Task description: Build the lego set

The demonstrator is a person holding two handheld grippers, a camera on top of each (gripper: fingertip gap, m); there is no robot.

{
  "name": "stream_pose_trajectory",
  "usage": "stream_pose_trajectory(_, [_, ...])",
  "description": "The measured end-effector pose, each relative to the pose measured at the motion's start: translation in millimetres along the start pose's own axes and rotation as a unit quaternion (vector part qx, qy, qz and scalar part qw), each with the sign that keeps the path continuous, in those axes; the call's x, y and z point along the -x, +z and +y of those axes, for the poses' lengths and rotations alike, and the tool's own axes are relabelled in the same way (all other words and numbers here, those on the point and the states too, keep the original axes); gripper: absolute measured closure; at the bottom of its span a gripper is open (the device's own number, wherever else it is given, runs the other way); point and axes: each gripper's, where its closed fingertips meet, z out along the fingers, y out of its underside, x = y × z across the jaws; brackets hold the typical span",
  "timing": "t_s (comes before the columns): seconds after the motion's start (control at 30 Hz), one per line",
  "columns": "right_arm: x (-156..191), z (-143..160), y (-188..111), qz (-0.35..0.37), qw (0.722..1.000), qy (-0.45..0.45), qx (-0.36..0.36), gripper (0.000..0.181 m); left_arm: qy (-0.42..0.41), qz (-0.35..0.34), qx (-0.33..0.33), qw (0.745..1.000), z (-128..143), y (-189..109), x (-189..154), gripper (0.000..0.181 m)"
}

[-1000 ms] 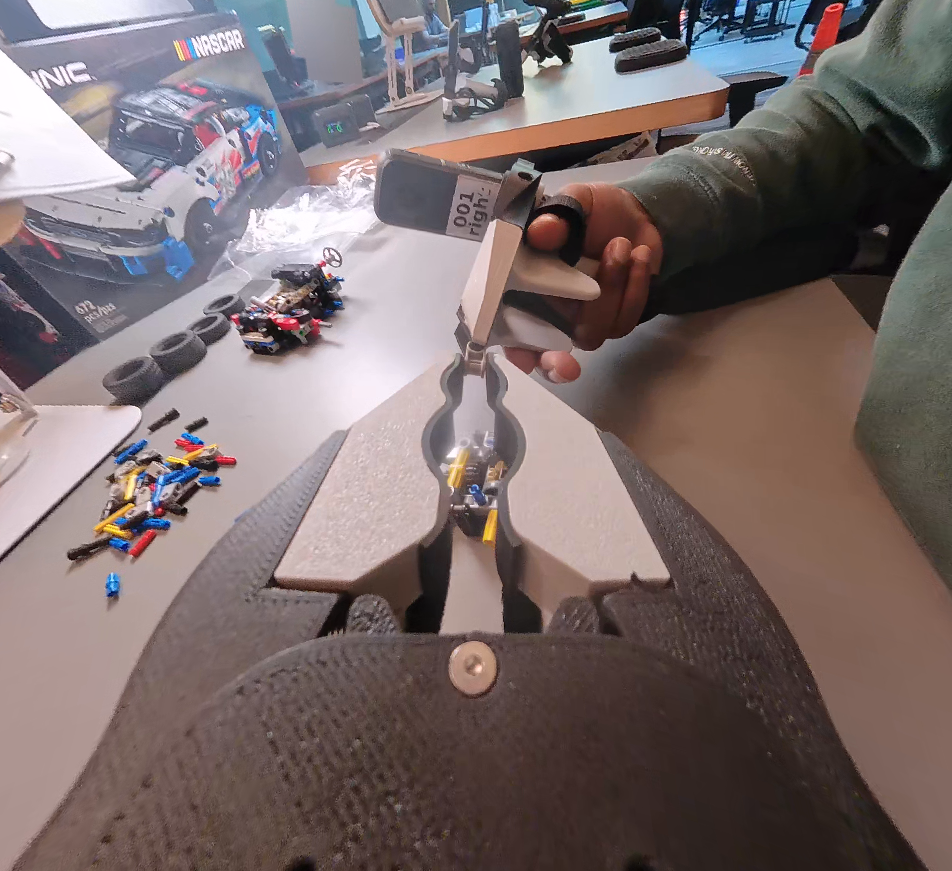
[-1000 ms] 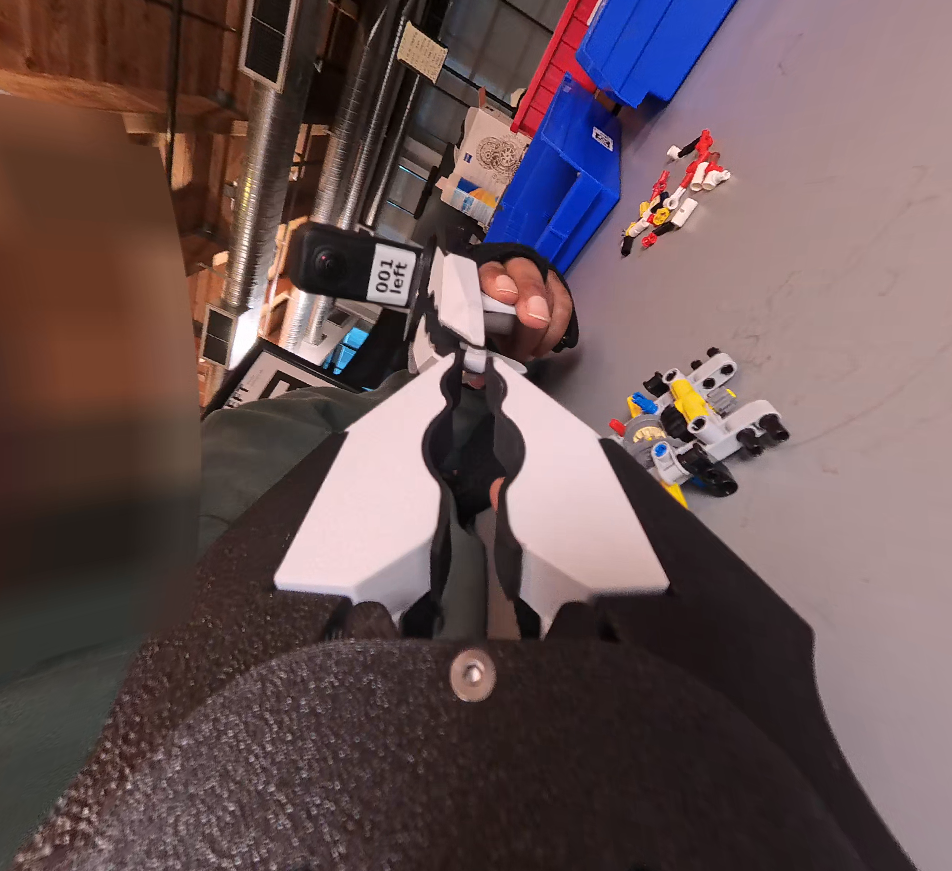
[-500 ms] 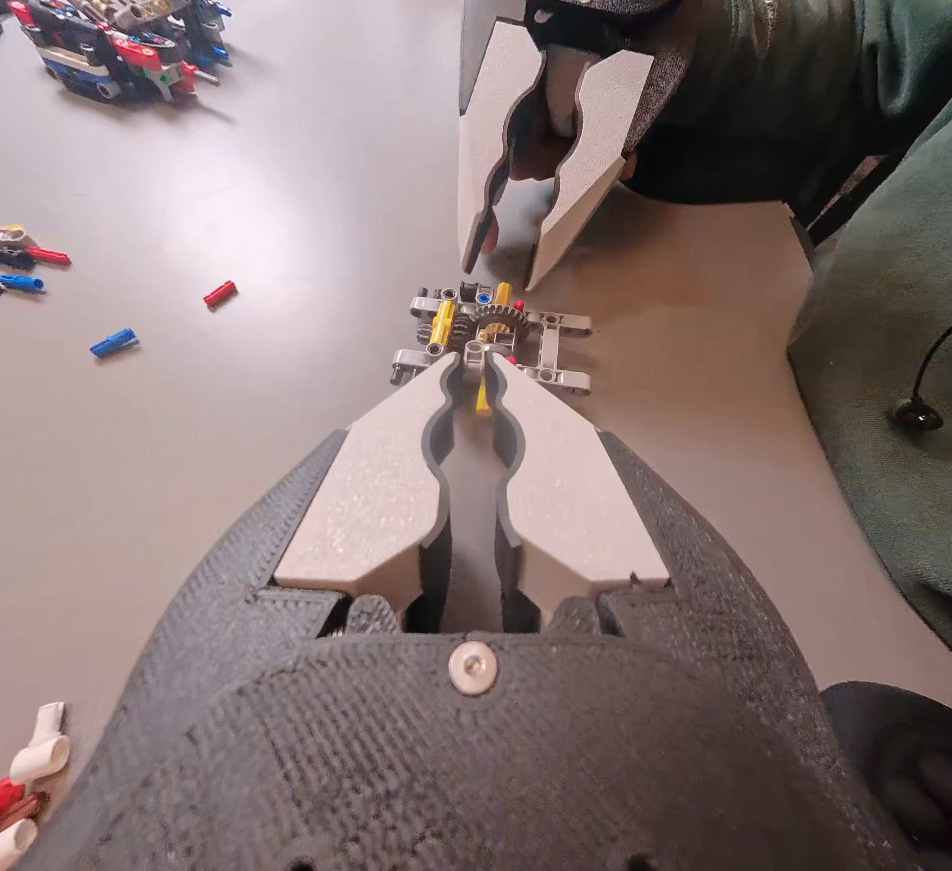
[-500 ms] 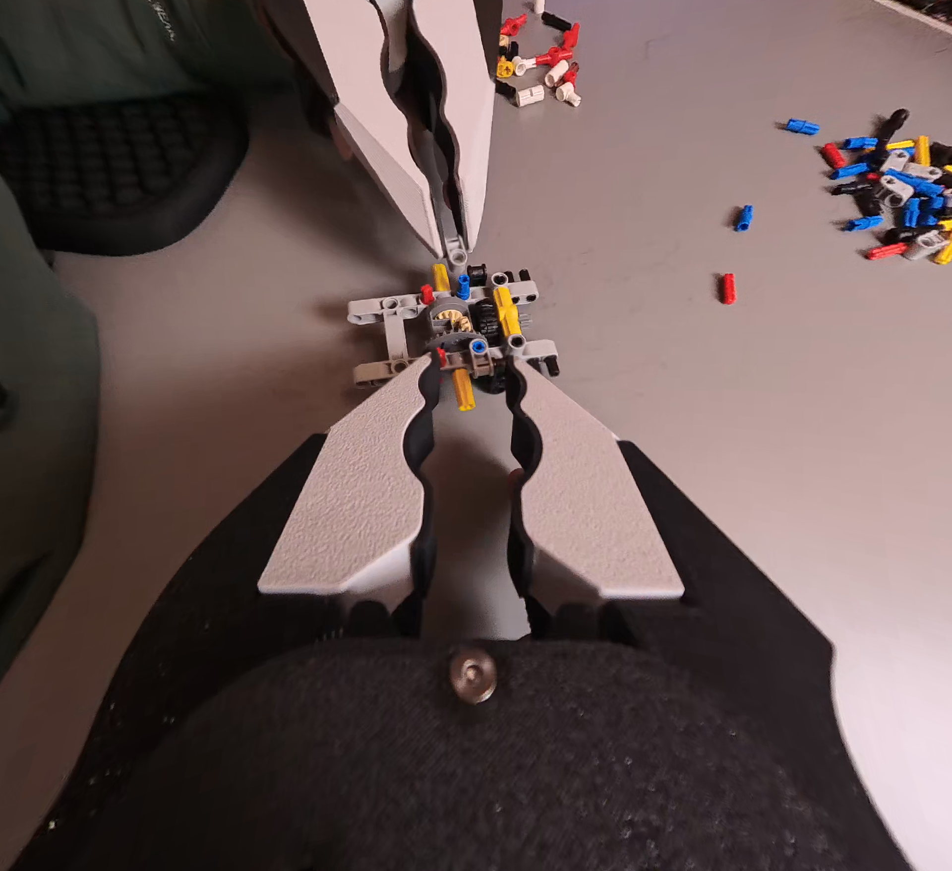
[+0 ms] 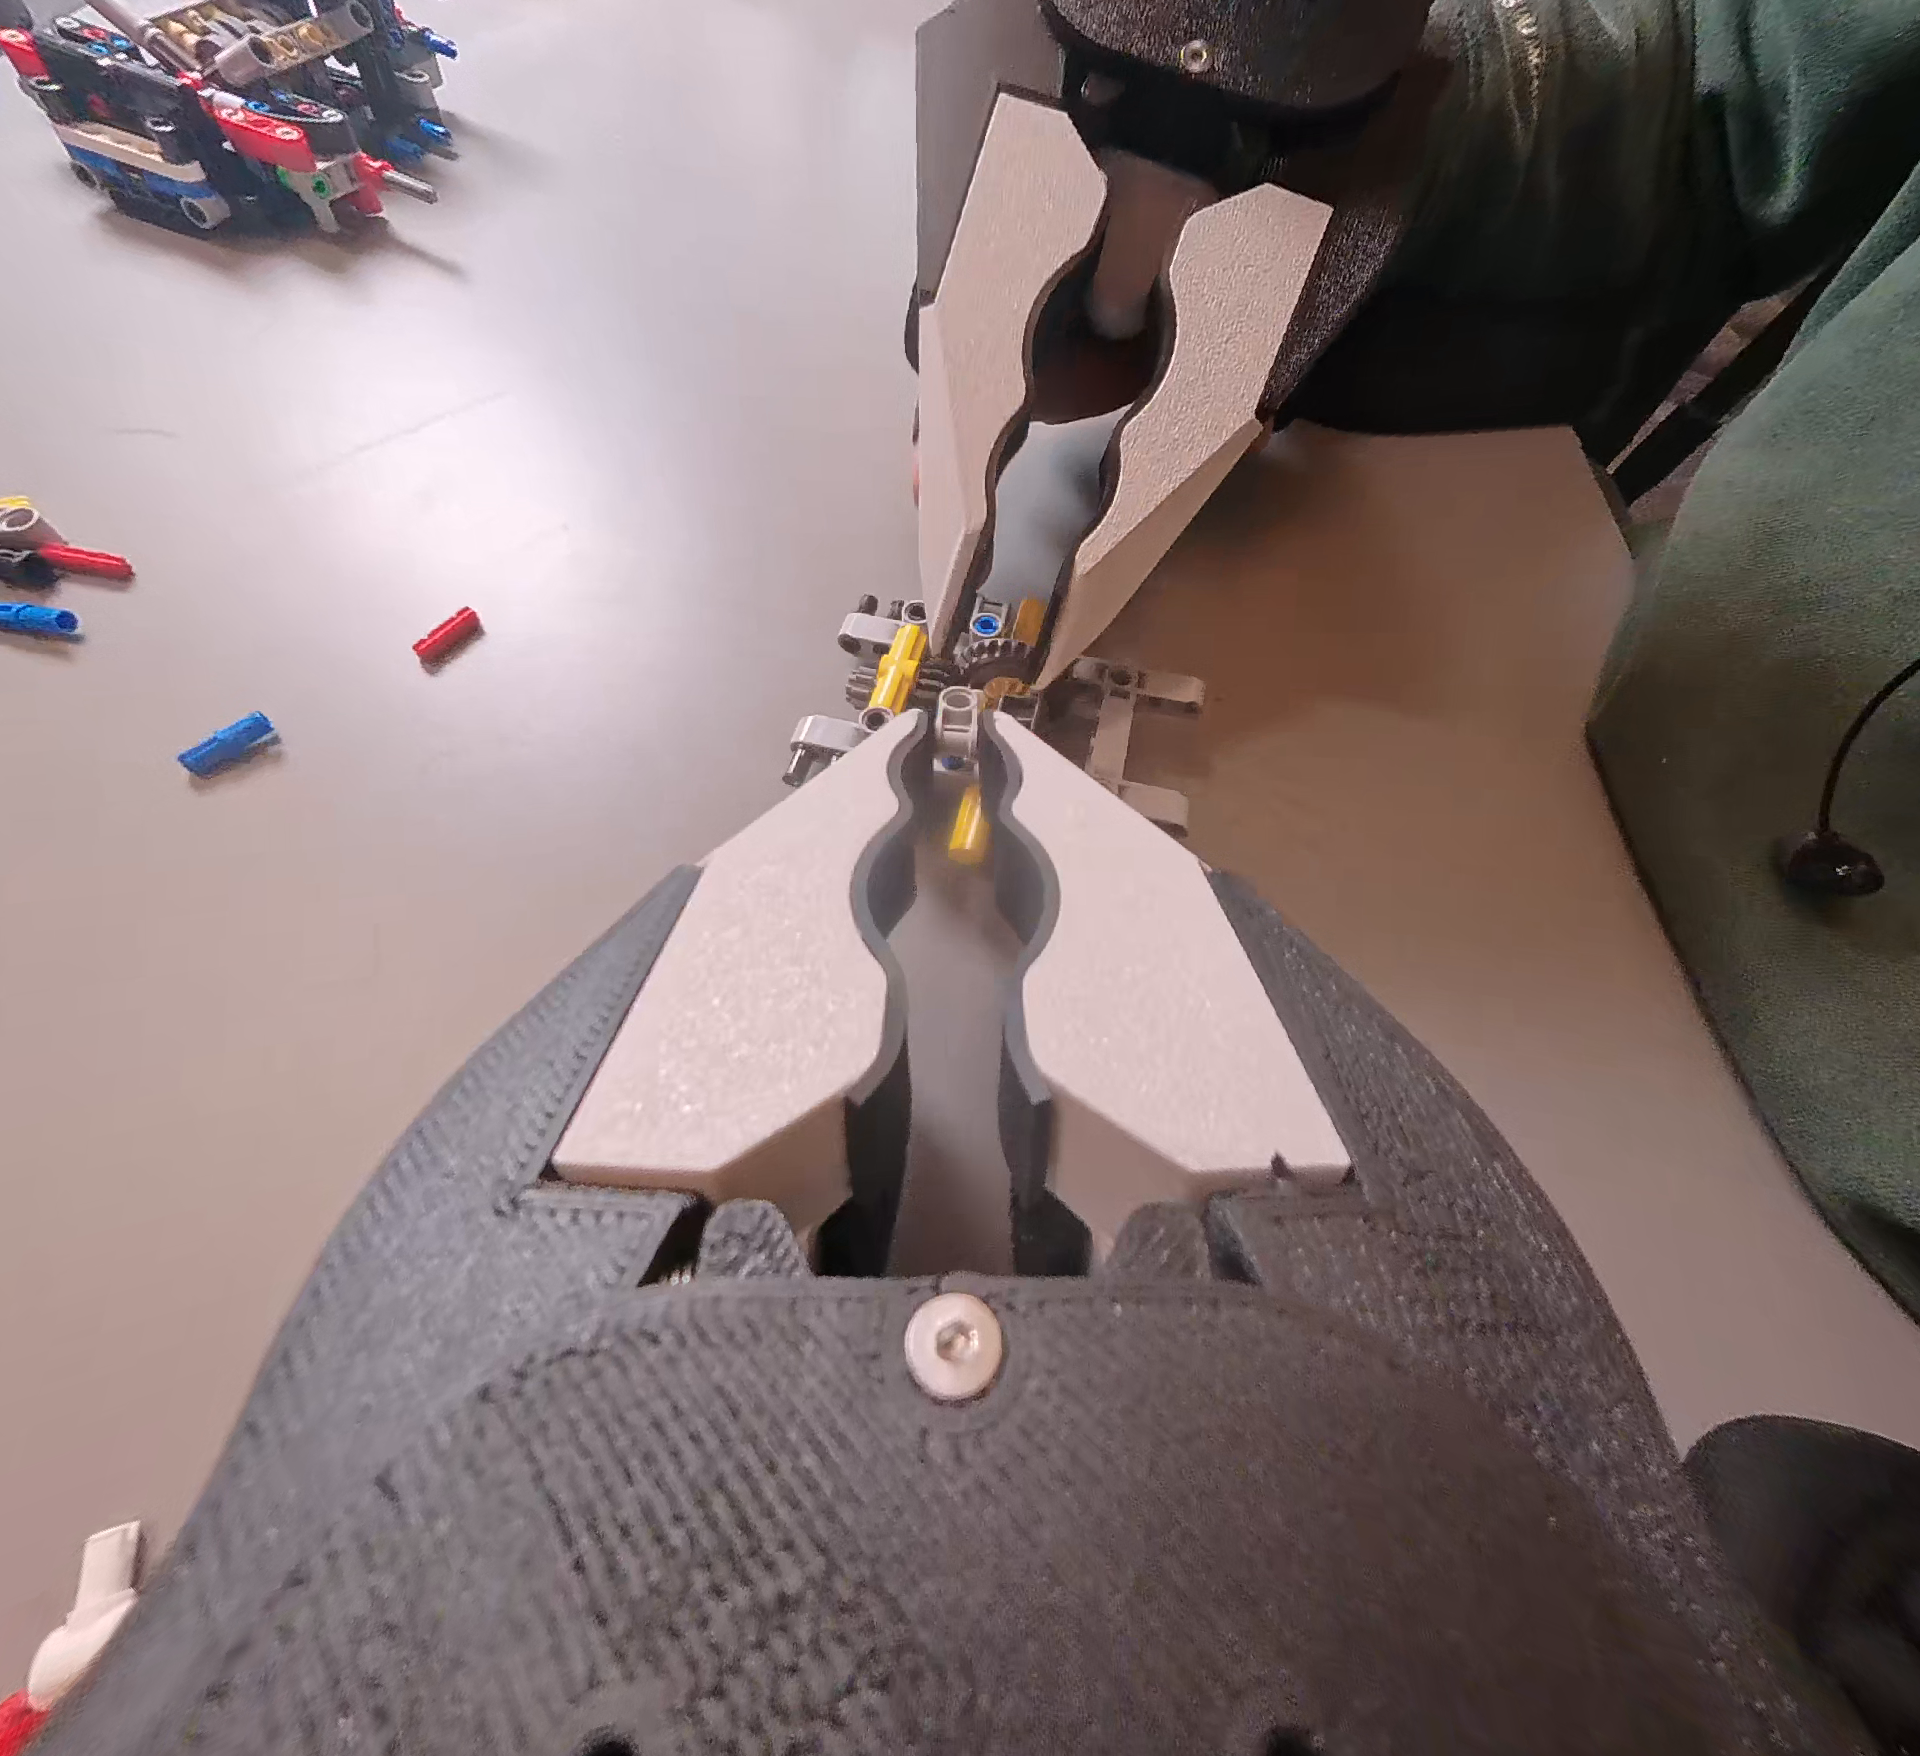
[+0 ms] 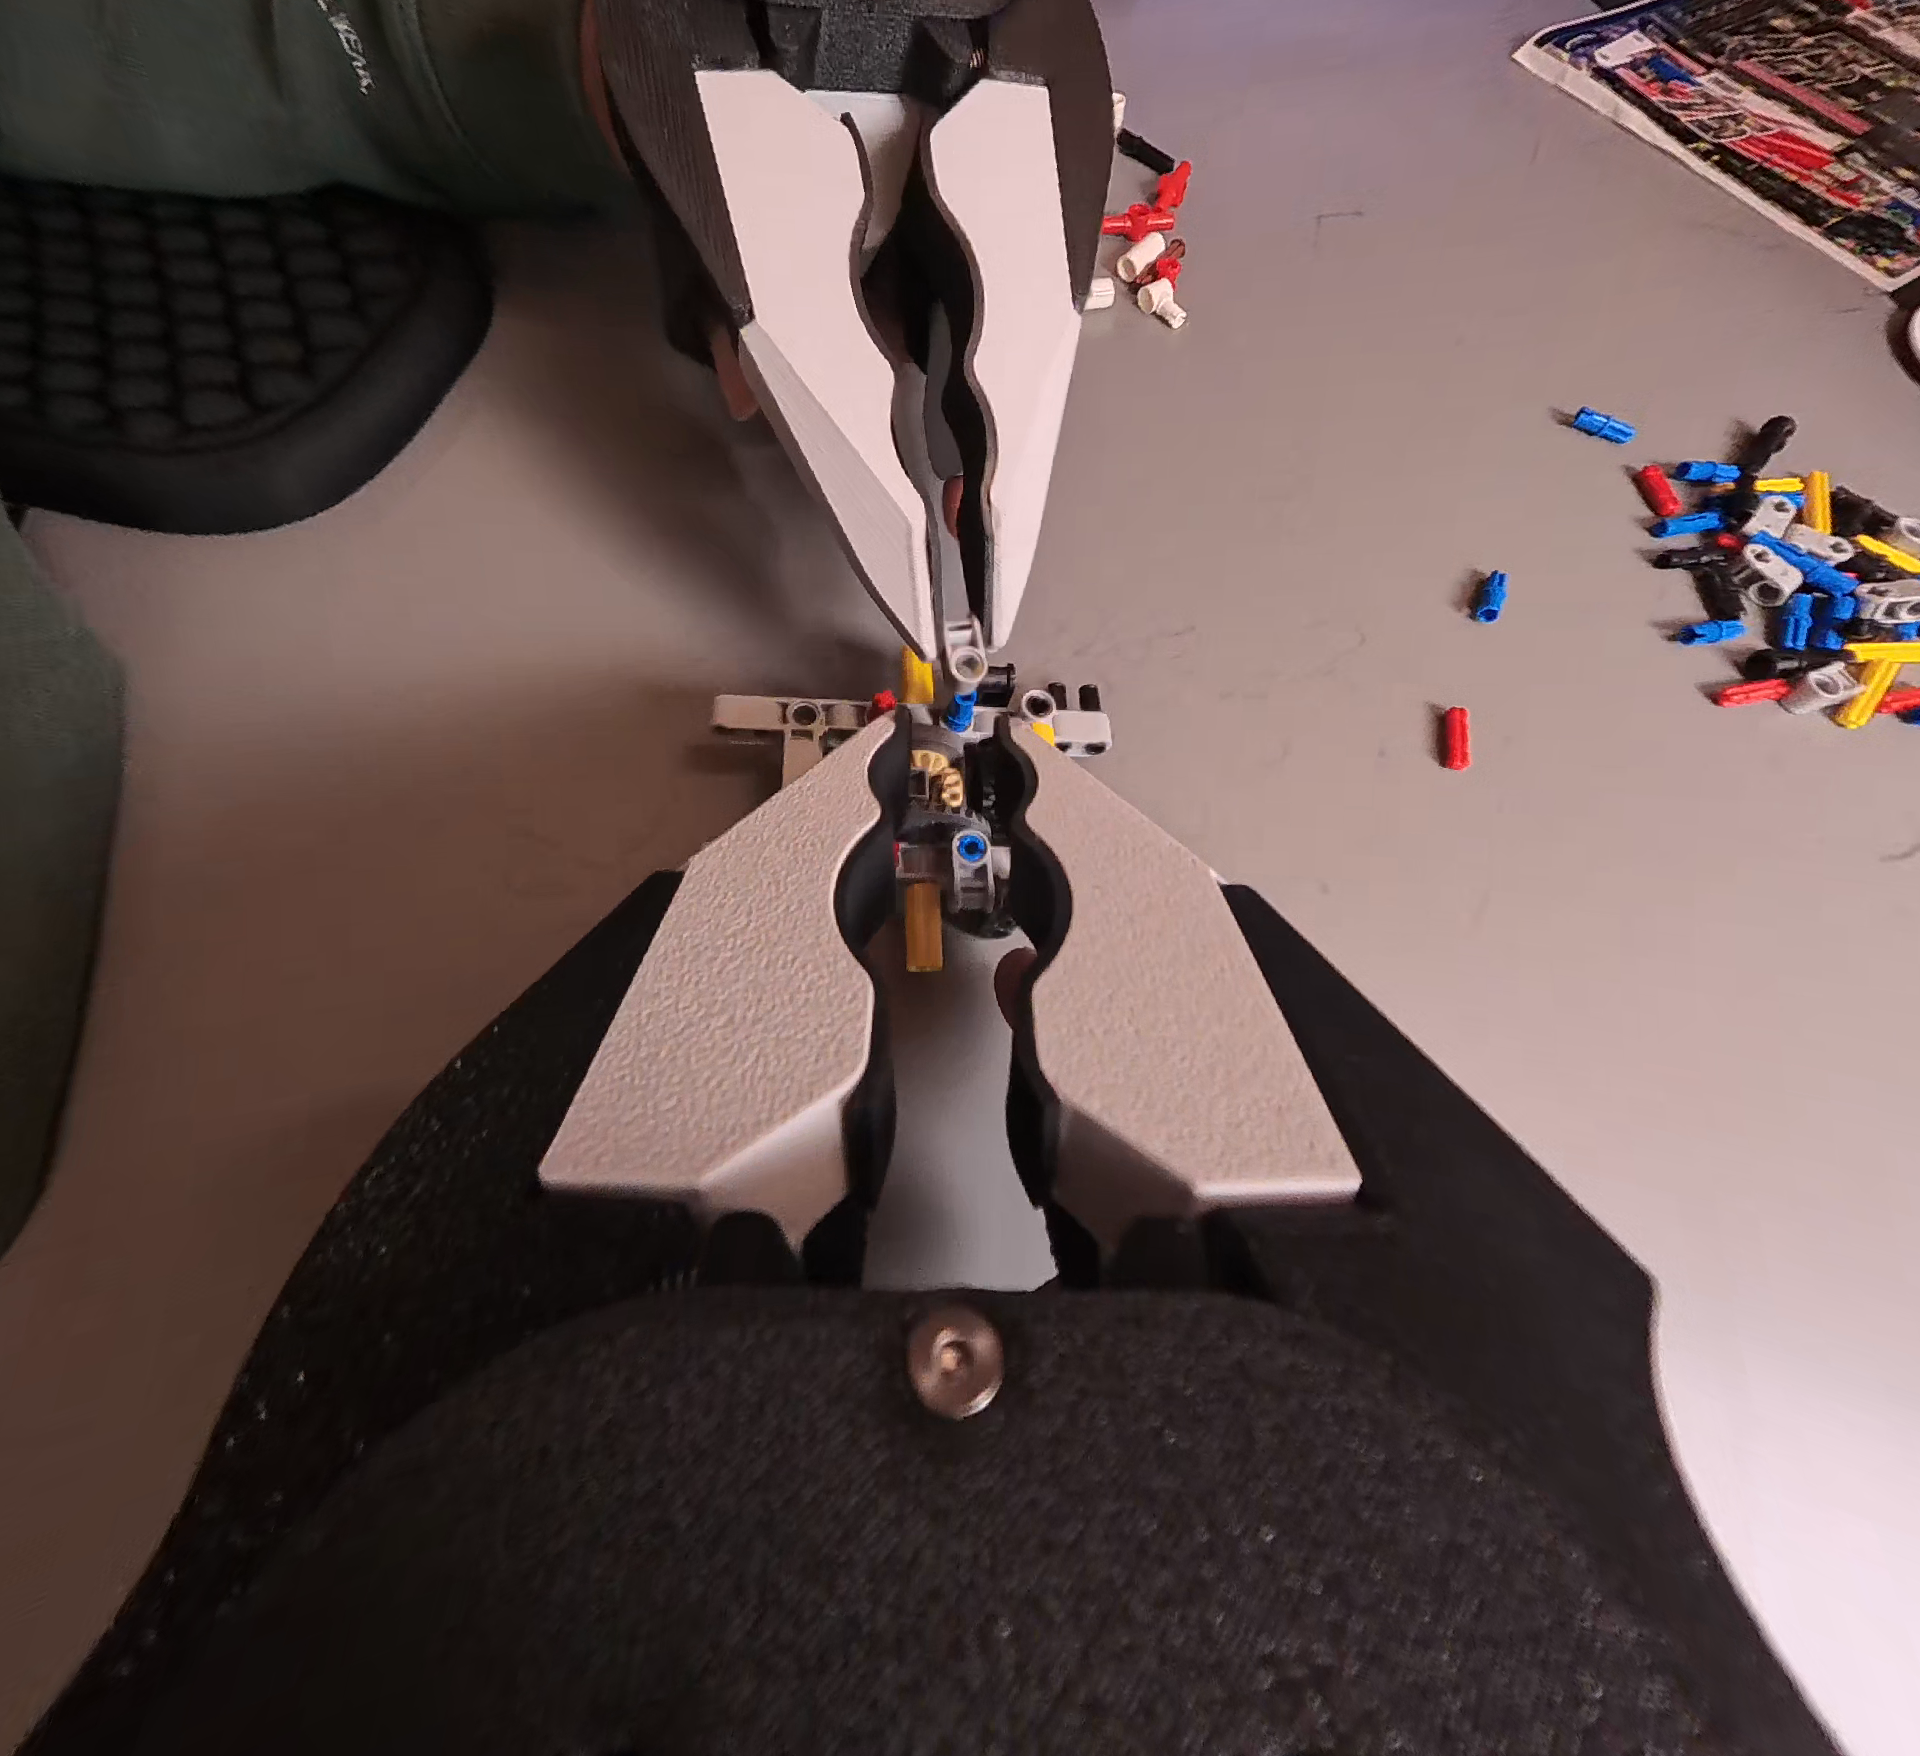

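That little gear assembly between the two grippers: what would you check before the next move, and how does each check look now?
1. Gear assembly resting on the table: ok.
2. Left gripper shut on the small grey connector: ok.
3. Right gripper around the assembly's middle: ok; firmly clamped: cannot tell.
4. Connector seated on its blue pin: cannot tell, the fingertips hide the joint.
5. Loose red pin and blue pin clear of both grippers: ok.
6. Spare parts pile within view: ok.
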Motion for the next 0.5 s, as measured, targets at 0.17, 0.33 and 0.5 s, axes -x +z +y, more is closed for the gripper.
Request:
stream_pose_trajectory(0.17, [-3, 2, 4, -0.004, 1.0, -0.006, 0.019, 0.17, 0.009, 0.009, 0.014, 1.0, 2, 3, 0, 0.175])
stream_pose_trajectory(0.33, [2, 2, 8, -0.025, 0.999, -0.014, 0.03, 0.172, 0.003, 0.022, 0.018, 1.0, 3, 4, -4, 0.175])
stream_pose_trajectory(0.5, [9, 3, 9, -0.042, 0.998, -0.03, 0.04, 0.173, -0.003, 0.034, 0.021, 0.999, 5, 5, -12, 0.175])
